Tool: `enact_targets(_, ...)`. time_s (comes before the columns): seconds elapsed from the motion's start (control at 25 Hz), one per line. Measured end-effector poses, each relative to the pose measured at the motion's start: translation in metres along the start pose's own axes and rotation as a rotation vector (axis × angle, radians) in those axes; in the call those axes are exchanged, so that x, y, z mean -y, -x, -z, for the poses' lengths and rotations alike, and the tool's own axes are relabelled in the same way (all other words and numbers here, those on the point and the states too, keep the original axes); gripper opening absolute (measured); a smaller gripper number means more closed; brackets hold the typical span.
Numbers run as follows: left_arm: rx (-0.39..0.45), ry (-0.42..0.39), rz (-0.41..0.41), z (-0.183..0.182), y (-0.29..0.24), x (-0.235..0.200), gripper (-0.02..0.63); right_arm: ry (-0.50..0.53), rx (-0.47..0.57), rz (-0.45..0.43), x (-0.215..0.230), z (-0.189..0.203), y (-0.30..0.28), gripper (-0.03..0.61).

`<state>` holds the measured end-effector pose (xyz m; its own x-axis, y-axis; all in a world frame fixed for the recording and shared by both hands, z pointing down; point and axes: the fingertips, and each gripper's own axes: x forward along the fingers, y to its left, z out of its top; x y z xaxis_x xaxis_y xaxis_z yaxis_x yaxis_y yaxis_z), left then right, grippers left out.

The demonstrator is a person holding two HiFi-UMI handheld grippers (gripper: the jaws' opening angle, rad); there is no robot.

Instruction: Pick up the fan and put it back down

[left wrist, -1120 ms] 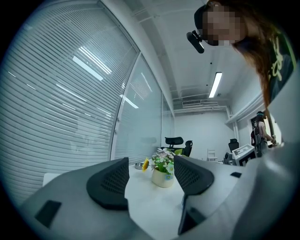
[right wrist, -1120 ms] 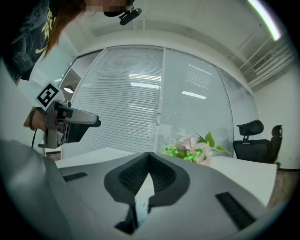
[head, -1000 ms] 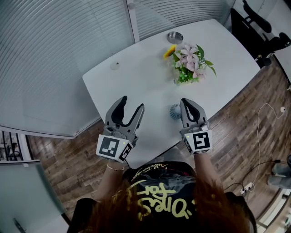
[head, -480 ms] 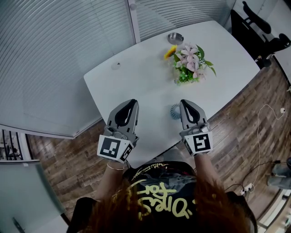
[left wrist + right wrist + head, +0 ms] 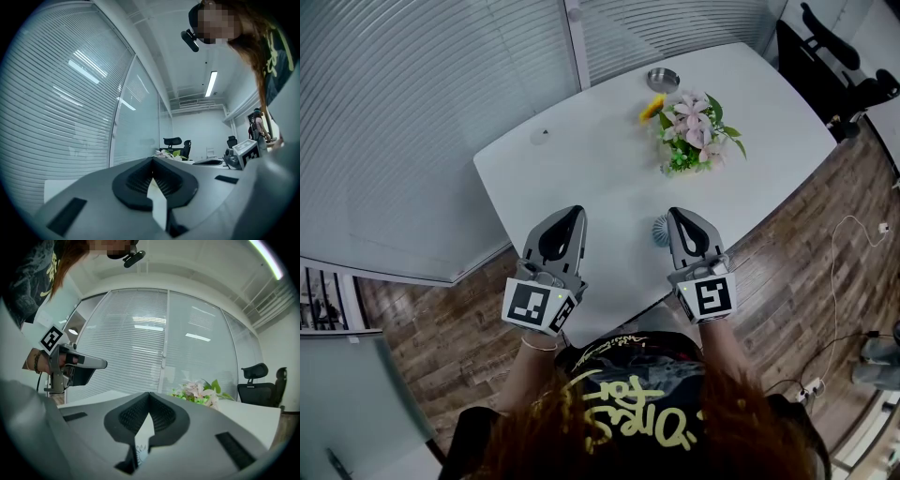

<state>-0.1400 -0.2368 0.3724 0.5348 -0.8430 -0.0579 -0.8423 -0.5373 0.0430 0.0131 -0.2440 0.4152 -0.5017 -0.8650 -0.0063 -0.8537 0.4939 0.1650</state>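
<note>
Slatted blinds behind a glass wall (image 5: 412, 112) fill the left side, and a white table (image 5: 581, 159) juts out from it towards me.

I hold my left gripper (image 5: 573, 212) level over the near edge of the table. Its jaws have just been closing and now meet tip to tip with nothing between them.

To the right of it, the fan (image 5: 662, 228) stands on the table near the front edge, just beside the inner side of my right gripper (image 5: 679, 213). That gripper is level too, its jaws pressed together and empty, so nothing has been picked up yet. The fan sits lower than the jaws and slightly left of them.

The fan is a small, round, pale thing with a ribbed face. I judge it to be light plastic: stiff enough in the housing, but thin across the grille. It should lift with little effort. The smooth round shell could slip or twist if I pinch it off-centre. I would spread the right jaws, drop them to the fan's level, and close across the outer rim from both sides, keeping the pads off the ribs. Whether it has a stand I cannot tell; it is too small here.

Further right and farther back are a bunch of flowers (image 5: 694, 131) and a metal bowl (image 5: 661, 78), well apart from the fan. Beyond the table's right edge lies wooden floor (image 5: 787, 272).
</note>
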Motion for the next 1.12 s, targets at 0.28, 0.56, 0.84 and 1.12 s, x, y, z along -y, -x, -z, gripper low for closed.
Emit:
enact_targets(0.28, -0.02, -0.001, 0.0, 0.0018, -0.0014, -0.0014, -0.008, 0.008, -0.003, 0.017, 0.0027, -0.0008, -0.0011, 0.002)
enact_targets(0.56, -0.03, 0.009, 0.002, 0.0058, -0.0008, -0.0014, -0.008, -0.012, 0.004, 0.011, -0.0005, -0.0014, -0.0014, 0.002)
enact_targets(0.84, -0.039, 0.009, 0.006, 0.0088, 0.0006, -0.0016, -0.008, -0.019, 0.005, 0.007, -0.0025, -0.0003, -0.0021, 0.002)
enact_targets(1.12, -0.033, 0.005, 0.009, 0.0047, 0.0018, -0.0012, -0.008, 0.0, -0.016, 0.027, 0.0019, 0.0028, -0.0018, 0.0)
